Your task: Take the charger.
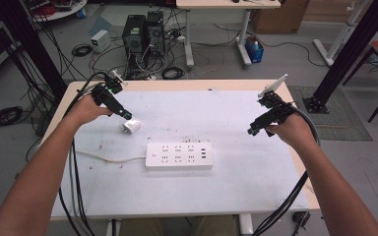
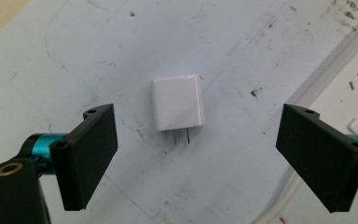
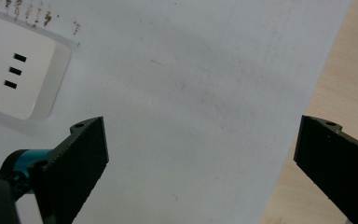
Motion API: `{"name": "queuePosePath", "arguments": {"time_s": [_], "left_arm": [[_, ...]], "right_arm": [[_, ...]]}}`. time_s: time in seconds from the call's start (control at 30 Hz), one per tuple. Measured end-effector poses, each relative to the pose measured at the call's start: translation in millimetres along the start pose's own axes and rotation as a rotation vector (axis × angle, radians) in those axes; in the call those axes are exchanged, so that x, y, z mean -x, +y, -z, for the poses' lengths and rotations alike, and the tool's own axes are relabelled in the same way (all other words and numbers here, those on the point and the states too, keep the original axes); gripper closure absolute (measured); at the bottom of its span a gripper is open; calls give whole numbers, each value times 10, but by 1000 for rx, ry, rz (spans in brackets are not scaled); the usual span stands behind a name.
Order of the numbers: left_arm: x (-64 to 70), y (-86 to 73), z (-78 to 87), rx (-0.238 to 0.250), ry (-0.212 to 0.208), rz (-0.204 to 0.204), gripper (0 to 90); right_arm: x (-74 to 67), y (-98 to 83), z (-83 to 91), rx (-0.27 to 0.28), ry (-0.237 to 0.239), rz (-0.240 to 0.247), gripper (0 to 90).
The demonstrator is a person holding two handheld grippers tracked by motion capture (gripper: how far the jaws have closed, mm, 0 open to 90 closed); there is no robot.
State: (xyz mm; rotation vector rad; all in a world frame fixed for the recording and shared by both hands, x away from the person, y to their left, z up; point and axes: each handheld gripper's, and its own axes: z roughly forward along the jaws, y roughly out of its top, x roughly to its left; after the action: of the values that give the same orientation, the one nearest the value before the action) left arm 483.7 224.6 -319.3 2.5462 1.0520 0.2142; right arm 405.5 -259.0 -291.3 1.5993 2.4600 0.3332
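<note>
**White-topped bench, charger between spread jaws**

Scuffed white sheeting covers the bench [image 1: 256, 182], with cables and computer towers on the floor behind it. On the sheet lies a small white plug-in charger [image 2: 177, 103], two prongs pointing toward the camera — the left hand-held gripper [image 2: 196, 154] hovers over it with jaws spread wide, one to each side, neither touching. Just beside it sits a white power strip [image 1: 179, 156]. Well apart, near the bench's right edge, the right hand-held gripper [image 3: 200, 172] is also wide open, holding nothing.
</note>
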Motion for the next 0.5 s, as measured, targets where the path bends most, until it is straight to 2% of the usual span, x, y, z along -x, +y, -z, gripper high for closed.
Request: {"name": "queuePosePath", "arguments": {"time_s": [0.17, 0.27, 0.4, 0.5], "left_arm": [[-49, 42, -173, -35, -8, -3, 127], [-57, 73, -264, -41, -16, -24, 127], [-63, 98, -409, -80, -13, -44, 127], [-68, 106, -496, -83, 1, -47, 127]], "right_arm": [[29, 10, -50, 3, 7, 4, 22], [33, 15, -66, -7, 2, 7, 22], [33, 14, -61, -2, 1, 17, 22], [21, 12, -61, -1, -7, 31, 22]]}}
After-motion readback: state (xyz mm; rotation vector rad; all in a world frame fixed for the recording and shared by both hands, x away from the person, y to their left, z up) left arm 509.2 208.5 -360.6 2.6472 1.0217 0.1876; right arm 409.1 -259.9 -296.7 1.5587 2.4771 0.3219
